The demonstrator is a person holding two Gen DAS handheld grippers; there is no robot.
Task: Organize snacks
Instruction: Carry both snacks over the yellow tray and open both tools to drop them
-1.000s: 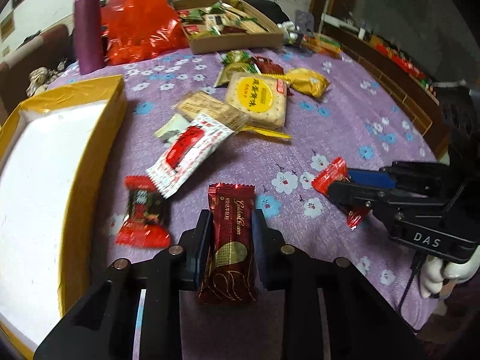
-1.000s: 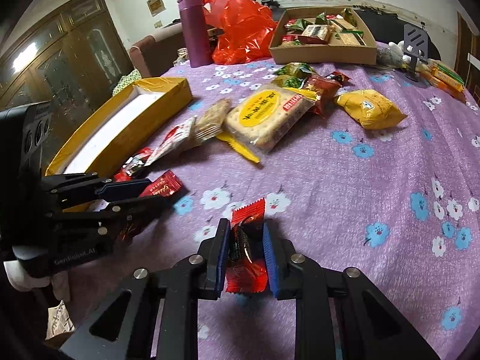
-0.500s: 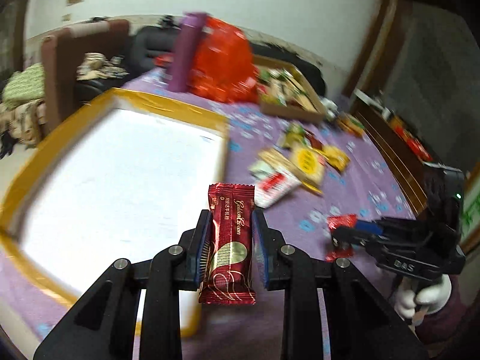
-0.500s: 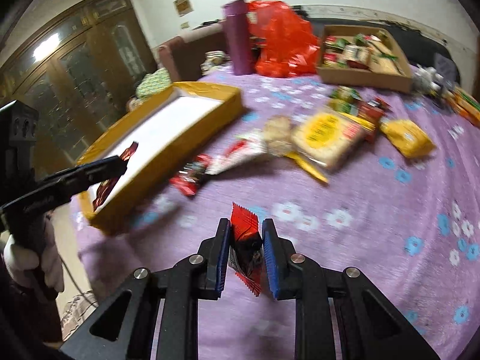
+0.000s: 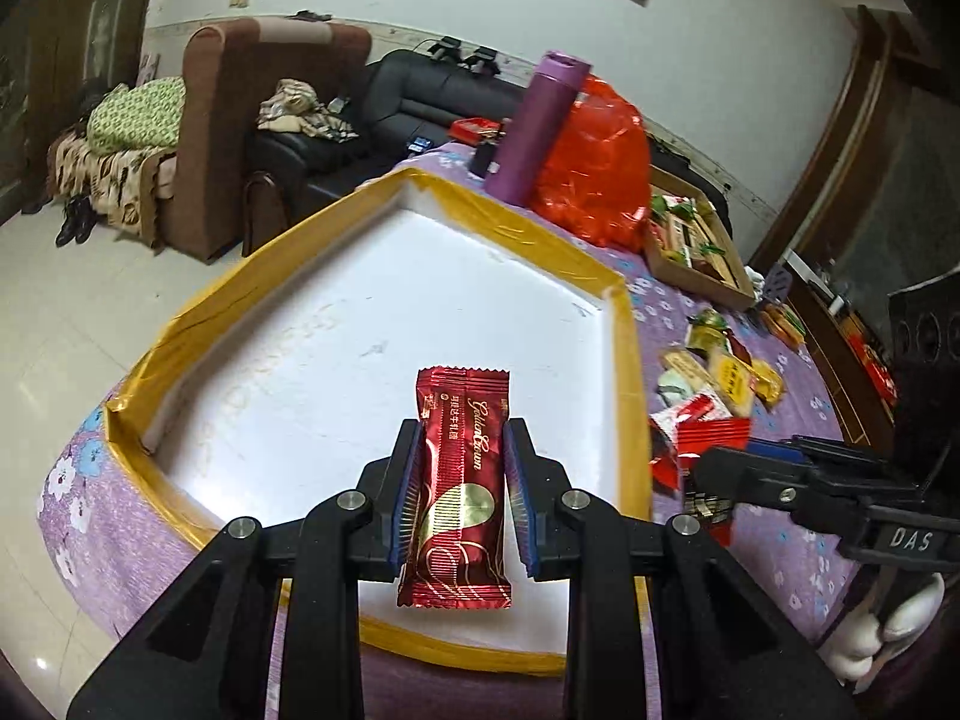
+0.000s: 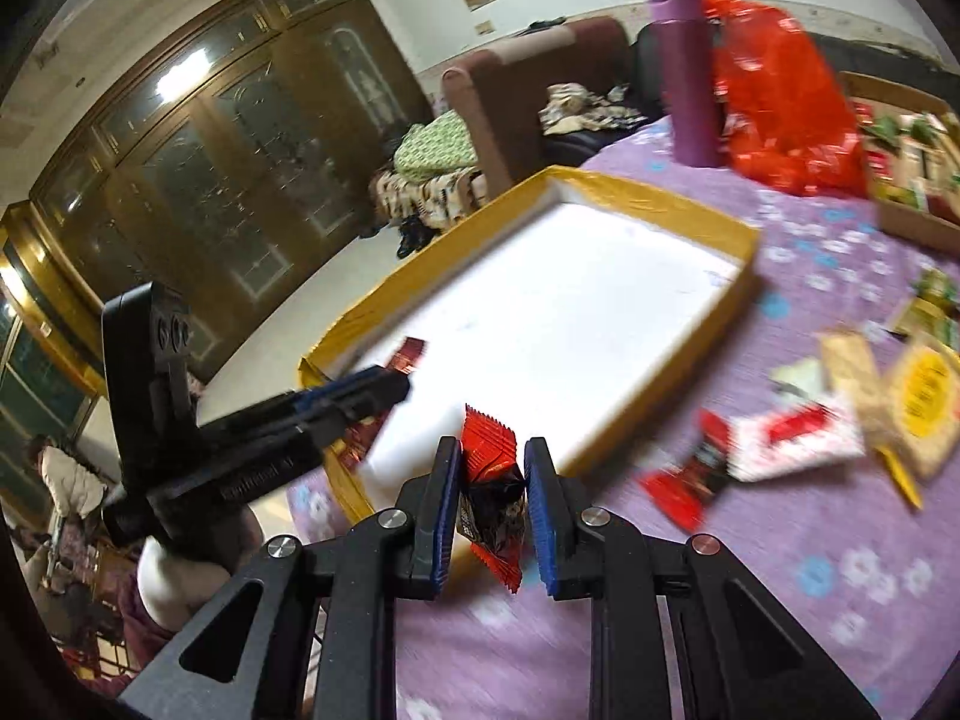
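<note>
Left gripper (image 5: 459,468) is clamped on a dark red chocolate bar (image 5: 456,480), its blue pads pressing both long edges, the wrapper standing upright over the white floor of the yellow-rimmed box (image 5: 624,360). Right gripper (image 6: 492,504) pinches a red-and-black candy wrapper (image 6: 489,480) — crumpled between the pads — above the box's near corner. In the left wrist view the right gripper sits at 3 o'clock, beside the box's rim. Loose snacks (image 5: 714,378) lie on the purple flowered tablecloth (image 5: 798,564) at about 2 o'clock from the box; the right view blurs them, so their kinds are hard to tell. At 1 o'clock stand a purple bottle (image 5: 543,126), a red plastic bag (image 5: 600,174) and a cardboard tray (image 5: 696,252) of snacks.
</note>
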